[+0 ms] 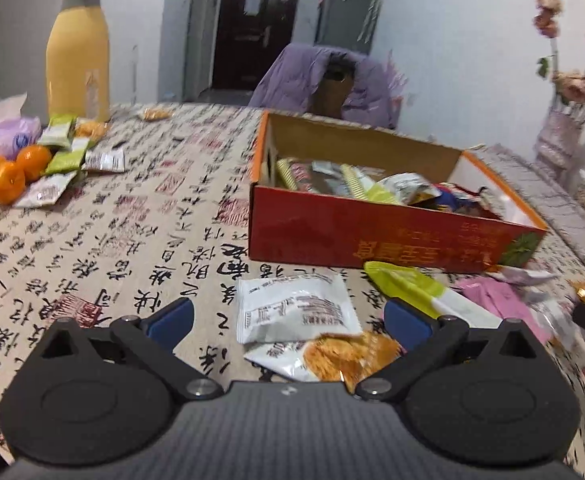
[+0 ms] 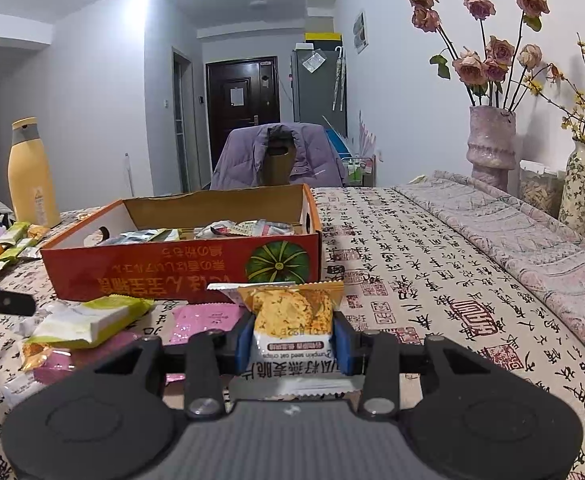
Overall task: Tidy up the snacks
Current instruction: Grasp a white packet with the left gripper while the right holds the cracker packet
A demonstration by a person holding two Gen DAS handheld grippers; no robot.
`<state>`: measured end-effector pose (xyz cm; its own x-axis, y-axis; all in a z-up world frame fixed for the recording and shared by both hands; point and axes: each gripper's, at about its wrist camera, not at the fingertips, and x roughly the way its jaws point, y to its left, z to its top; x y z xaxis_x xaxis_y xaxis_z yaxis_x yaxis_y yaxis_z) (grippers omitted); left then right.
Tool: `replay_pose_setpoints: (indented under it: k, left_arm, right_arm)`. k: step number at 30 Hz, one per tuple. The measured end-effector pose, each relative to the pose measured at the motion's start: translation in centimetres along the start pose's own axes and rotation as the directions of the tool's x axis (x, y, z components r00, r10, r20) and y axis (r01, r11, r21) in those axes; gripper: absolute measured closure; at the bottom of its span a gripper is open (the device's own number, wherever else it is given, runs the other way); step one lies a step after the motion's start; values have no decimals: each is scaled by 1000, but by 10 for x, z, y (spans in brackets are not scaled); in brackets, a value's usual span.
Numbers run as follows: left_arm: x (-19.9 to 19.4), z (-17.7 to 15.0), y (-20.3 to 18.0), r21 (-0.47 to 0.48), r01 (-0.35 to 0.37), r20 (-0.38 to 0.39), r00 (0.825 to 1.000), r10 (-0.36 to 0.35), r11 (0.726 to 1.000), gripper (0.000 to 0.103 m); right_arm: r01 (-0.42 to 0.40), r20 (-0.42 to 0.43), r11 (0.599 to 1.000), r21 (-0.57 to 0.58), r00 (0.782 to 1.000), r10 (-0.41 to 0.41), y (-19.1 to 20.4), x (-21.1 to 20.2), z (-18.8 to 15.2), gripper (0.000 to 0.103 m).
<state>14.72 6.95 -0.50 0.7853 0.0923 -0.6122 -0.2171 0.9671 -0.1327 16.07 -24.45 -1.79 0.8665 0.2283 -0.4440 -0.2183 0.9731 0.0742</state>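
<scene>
In front of the cardboard box, we are clamping a cracker packet in our right gripper, while our left gripper is hanging released over a white packet.

Black left gripper, right gripper, blue pads, silver screws

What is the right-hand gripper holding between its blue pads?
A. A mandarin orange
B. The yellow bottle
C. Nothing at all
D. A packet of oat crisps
D: in the right wrist view the right gripper has its blue pads pressed against both sides of an oat crisps packet, just in front of the red cardboard box.
</scene>
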Motion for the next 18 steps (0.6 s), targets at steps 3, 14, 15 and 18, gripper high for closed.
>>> replay_pose_setpoints:
  k: [3,14,15,18]
  left_arm:
    - [16,6,-3,-2,-21,-43,999,21,1000,0]
    - [47,12,-14,9,-84,-138,987,84,996,0]
    - [48,12,-14,8,-88,-141,986,88,996,0]
    - [52,11,-15,7,-97,-155,983,97,995,15]
  right_arm:
    - [7,1,1000,3,1000,-7,-1,1,0,63]
    - [21,-13,1000,23,1000,-21,-6,8,0,63]
    - [21,-13,1000,23,1000,-20,-6,8,0,63]
    - [19,-15,1000,24,1000,-19,-6,8,1,63]
